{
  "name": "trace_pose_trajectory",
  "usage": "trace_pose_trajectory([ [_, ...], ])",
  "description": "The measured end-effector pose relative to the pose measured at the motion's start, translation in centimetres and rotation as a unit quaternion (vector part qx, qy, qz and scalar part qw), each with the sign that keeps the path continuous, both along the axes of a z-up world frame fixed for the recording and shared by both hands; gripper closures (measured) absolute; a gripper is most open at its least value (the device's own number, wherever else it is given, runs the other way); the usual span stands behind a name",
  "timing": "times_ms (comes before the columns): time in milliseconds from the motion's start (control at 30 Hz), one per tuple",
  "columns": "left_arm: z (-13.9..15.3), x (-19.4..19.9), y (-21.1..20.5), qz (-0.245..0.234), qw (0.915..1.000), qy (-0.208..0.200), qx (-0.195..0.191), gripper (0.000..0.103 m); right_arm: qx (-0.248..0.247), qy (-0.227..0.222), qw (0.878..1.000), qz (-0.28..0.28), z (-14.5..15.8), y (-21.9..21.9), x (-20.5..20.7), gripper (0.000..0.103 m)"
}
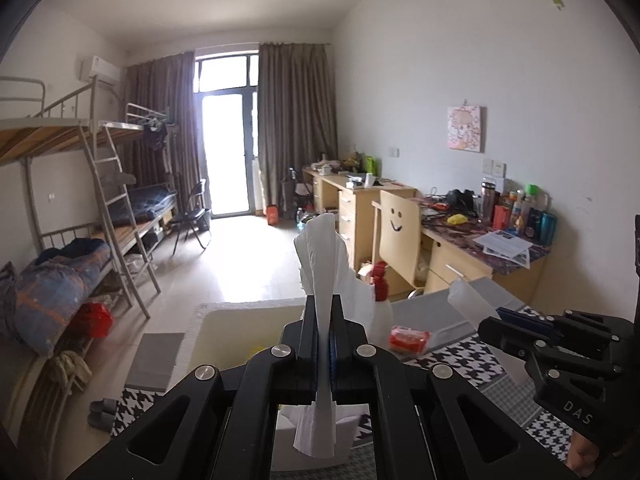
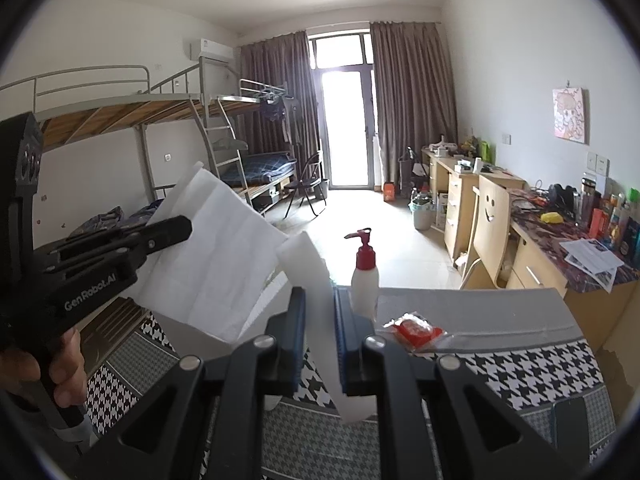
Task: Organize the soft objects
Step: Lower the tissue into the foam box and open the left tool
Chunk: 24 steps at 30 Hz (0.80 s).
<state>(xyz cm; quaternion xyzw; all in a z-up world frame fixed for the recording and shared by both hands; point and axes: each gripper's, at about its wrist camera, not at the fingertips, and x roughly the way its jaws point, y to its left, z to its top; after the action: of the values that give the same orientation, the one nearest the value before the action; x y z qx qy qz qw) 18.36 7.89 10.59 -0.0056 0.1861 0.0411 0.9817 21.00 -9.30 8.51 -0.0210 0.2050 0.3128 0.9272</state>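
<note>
My left gripper (image 1: 323, 304) is shut on a white tissue (image 1: 322, 264), held up above the table; the sheet stands up past the fingers and hangs below them. From the right wrist view the left gripper (image 2: 176, 228) pinches the same tissue (image 2: 212, 256), spread wide. My right gripper (image 2: 320, 304) has its jaws slightly apart with a corner strip of the tissue (image 2: 316, 280) between the pads. In the left wrist view the right gripper (image 1: 500, 316) sits to the right, holding the tissue's other edge (image 1: 468, 300).
A white pump bottle with a red top (image 2: 364, 276), a red packet (image 2: 416, 330), a cream tray (image 1: 240, 328) and a tissue box (image 1: 320, 440) stand on the houndstooth-covered table (image 2: 520, 372). Bunk beds lie left, desks and a chair right.
</note>
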Motion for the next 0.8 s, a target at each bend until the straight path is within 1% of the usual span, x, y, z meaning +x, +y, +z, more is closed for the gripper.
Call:
trace_pose_trajectory([
  [267,0.2,0.7,2.1,0.038,0.9993,-0.003,-0.005,0.099,-0.005,0.004,1.000,0.023,0.3,1.7,0.8,0.088],
  [533,-0.3,1.3,3.4,0.061,0.9981,0.003,-0.008,0.099,-0.006,0.003,0.999,0.047,0.6,3.0,1.2,0.088],
  [733,-1.0,2.3,4.1,0.081,0.9966,0.017,-0.004,0.099,-0.008,0.008,0.998,0.061,0.6,4.2,1.7,0.088],
  [800,-1.4,2.8,4.6,0.088,0.9958,0.024,-0.008,0.099,-0.011,0.007,0.998,0.062,0.5,4.6,1.9,0.088],
])
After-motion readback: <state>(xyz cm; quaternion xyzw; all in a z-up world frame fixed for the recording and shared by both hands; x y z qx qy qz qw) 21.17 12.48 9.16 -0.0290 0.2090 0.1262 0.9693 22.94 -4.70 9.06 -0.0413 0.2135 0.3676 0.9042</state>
